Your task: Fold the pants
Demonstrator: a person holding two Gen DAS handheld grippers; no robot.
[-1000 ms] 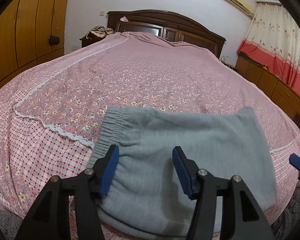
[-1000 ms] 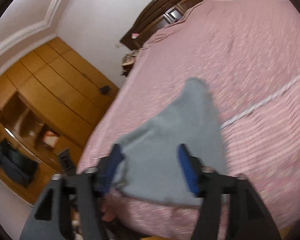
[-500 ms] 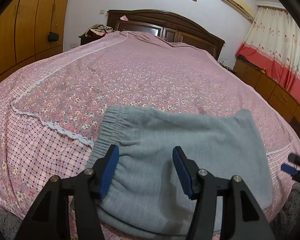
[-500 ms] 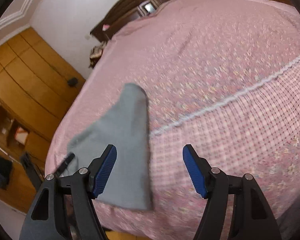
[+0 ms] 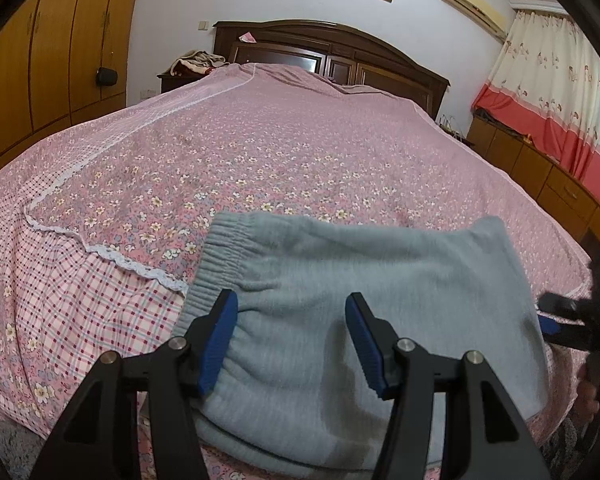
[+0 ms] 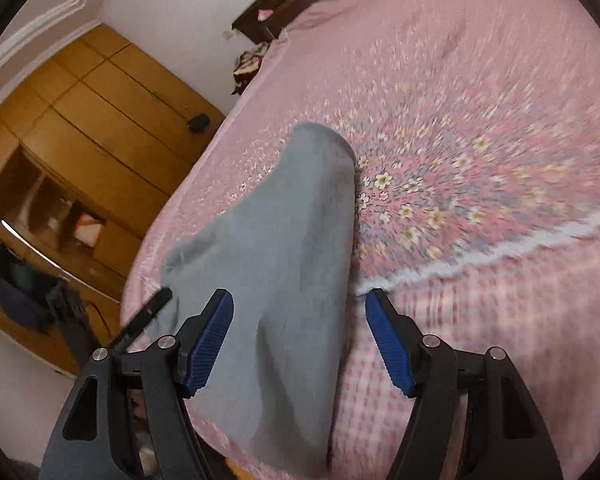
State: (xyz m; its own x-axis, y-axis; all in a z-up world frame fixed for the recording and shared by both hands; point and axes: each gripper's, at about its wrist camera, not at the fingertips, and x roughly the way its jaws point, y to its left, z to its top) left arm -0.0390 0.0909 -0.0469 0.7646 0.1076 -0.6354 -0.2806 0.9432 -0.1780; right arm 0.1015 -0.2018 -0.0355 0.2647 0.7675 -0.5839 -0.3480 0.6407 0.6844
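Grey pants (image 5: pixel 360 272) lie folded into a short wide block at the near edge of the bed, elastic waistband (image 5: pixel 216 264) on the left. My left gripper (image 5: pixel 291 298) hovers open over the waistband end, its blue pads apart and nothing pinched. In the right wrist view the pants (image 6: pixel 292 240) run away from me. My right gripper (image 6: pixel 299 300) stands open over their near right-hand edge, one pad above the cloth and one above the bedspread. From the left wrist view the right gripper (image 5: pixel 556 316) shows at the pants' right side.
The bed (image 5: pixel 260 140) has a pink floral spread with a lace-trimmed checked border. Behind it stands a dark headboard (image 5: pixel 340 48). A wooden wardrobe (image 5: pixel 60 40) is on the left. Low cabinets (image 5: pixel 540 168) and a curtain (image 5: pixel 560 92) are on the right. A person's hand (image 5: pixel 592 396) holds the right gripper.
My right gripper has swung down and in toward the pants' right edge, and shows larger in the left wrist view. The left gripper and the pants have stayed put.
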